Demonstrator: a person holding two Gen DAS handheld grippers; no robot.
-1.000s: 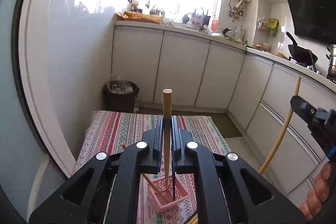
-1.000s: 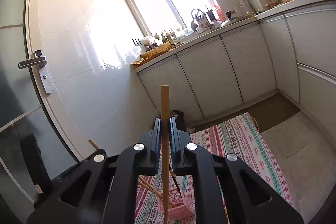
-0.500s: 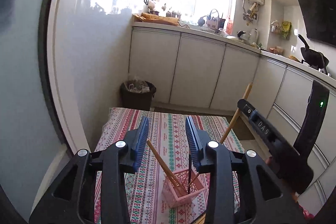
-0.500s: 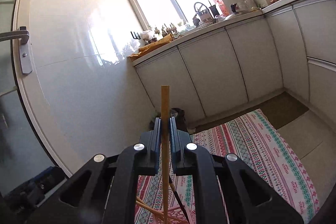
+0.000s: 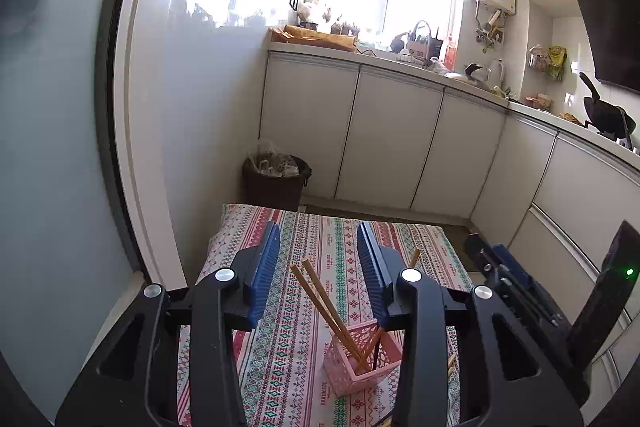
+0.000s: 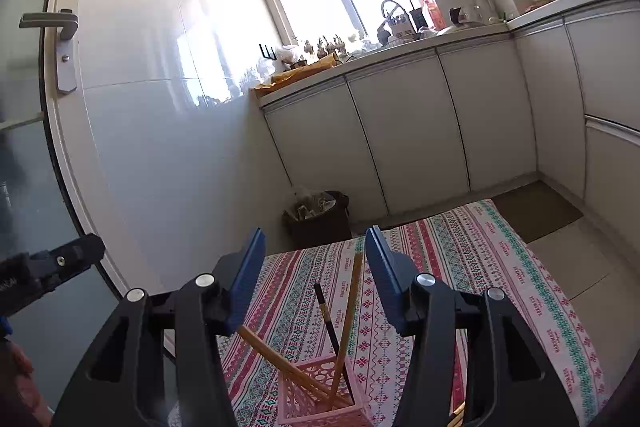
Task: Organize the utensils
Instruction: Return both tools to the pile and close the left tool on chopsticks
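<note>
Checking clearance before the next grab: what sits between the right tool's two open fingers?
In the right wrist view, the right tool frames chopsticks leaning in the pink basket, above the striped tablecloth.

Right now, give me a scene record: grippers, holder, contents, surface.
left gripper: open, empty, above the basket
right gripper: open, empty, above the basket
pink basket: upright on the tablecloth
wooden chopsticks: in the basket, leaning
dark chopstick: in the basket, leaning
striped tablecloth: beneath the basket
trash bin: on the floor beyond the tablecloth's far edge
</note>
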